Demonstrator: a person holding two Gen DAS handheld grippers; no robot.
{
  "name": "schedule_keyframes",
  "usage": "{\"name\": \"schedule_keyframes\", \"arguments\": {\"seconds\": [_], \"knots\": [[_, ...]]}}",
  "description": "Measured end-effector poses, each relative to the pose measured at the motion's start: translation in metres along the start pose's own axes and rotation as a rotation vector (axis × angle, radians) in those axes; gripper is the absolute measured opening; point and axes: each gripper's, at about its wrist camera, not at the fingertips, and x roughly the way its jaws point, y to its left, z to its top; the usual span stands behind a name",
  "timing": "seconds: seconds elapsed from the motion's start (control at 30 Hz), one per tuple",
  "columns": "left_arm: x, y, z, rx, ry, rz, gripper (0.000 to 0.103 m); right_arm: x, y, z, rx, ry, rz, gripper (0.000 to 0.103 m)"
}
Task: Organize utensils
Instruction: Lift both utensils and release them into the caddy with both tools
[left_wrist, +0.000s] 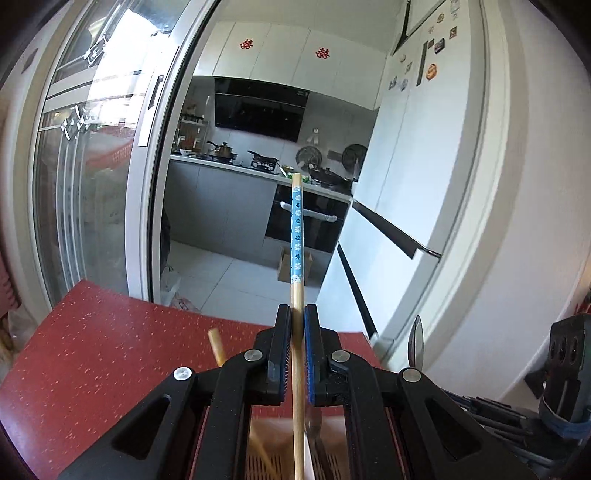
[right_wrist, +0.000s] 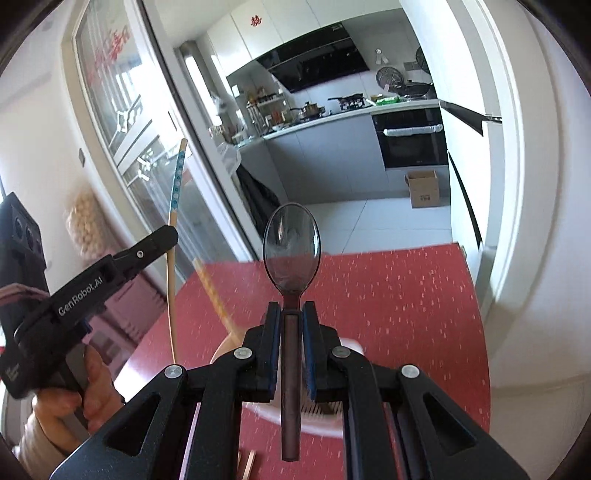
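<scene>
My left gripper (left_wrist: 297, 314) is shut on a bamboo chopstick (left_wrist: 296, 236) with a blue flowered top, which points up and away over the red table (left_wrist: 103, 354). In the right wrist view this left gripper (right_wrist: 162, 236) shows at the left, a hand around its grip, with the chopstick (right_wrist: 173, 221) rising from it. My right gripper (right_wrist: 291, 308) is shut on the handle of a dark metal spoon (right_wrist: 291, 240), bowl upward. A pale slotted utensil basket (right_wrist: 321, 421) sits under the right gripper. Another chopstick (right_wrist: 216, 295) leans out of it.
The red speckled table (right_wrist: 406, 314) ends at a doorway to a kitchen. A sliding glass door (left_wrist: 92, 166) stands at the left, a white fridge (left_wrist: 413, 147) at the right. Loose wooden sticks (right_wrist: 249, 463) lie on the table near the basket.
</scene>
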Motion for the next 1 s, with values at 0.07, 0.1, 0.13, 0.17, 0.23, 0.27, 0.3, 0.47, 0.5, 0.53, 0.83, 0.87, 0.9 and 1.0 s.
{"name": "schedule_keyframes", "arguments": {"seconds": [0.07, 0.1, 0.13, 0.17, 0.23, 0.27, 0.3, 0.47, 0.5, 0.53, 0.83, 0.87, 0.9, 1.0], "knots": [[0.007, 0.000, -0.002, -0.009, -0.019, 0.016, 0.037, 0.008, -0.003, 0.003, 0.001, -0.026, 0.002, 0.013], [0.012, 0.002, -0.003, -0.016, -0.030, 0.024, 0.037, 0.012, -0.003, 0.004, -0.006, -0.039, -0.002, 0.013], [0.016, 0.005, -0.005, -0.023, -0.042, 0.034, 0.037, 0.015, -0.003, 0.003, -0.018, -0.051, -0.008, 0.013], [0.017, 0.004, -0.007, -0.026, -0.053, 0.040, 0.037, 0.018, -0.002, 0.002, -0.033, -0.063, -0.013, 0.013], [0.023, 0.006, -0.012, -0.030, -0.076, 0.052, 0.037, 0.025, 0.001, -0.002, -0.071, -0.093, -0.025, 0.013], [0.024, 0.007, -0.016, -0.024, -0.094, 0.065, 0.037, 0.029, 0.003, -0.004, -0.087, -0.104, -0.031, 0.013], [0.024, 0.007, -0.019, -0.018, -0.105, 0.073, 0.037, 0.031, 0.005, -0.006, -0.099, -0.114, -0.035, 0.013], [0.027, 0.005, -0.042, 0.012, -0.137, 0.112, 0.037, 0.047, 0.013, -0.025, -0.182, -0.159, -0.070, 0.012], [0.027, 0.005, -0.048, 0.020, -0.140, 0.122, 0.037, 0.049, 0.014, -0.029, -0.198, -0.166, -0.078, 0.012], [0.026, 0.004, -0.053, 0.025, -0.142, 0.124, 0.037, 0.051, 0.015, -0.032, -0.210, -0.169, -0.084, 0.012], [0.018, -0.002, -0.084, 0.085, -0.113, 0.157, 0.037, 0.061, 0.019, -0.068, -0.330, -0.141, -0.128, 0.012], [0.017, -0.002, -0.086, 0.092, -0.106, 0.162, 0.037, 0.061, 0.018, -0.070, -0.334, -0.134, -0.130, 0.012], [0.017, -0.003, -0.088, 0.097, -0.099, 0.160, 0.037, 0.061, 0.018, -0.072, -0.337, -0.128, -0.131, 0.012], [0.015, -0.003, -0.092, 0.112, -0.077, 0.179, 0.037, 0.063, 0.017, -0.075, -0.341, -0.104, -0.129, 0.013]]}}
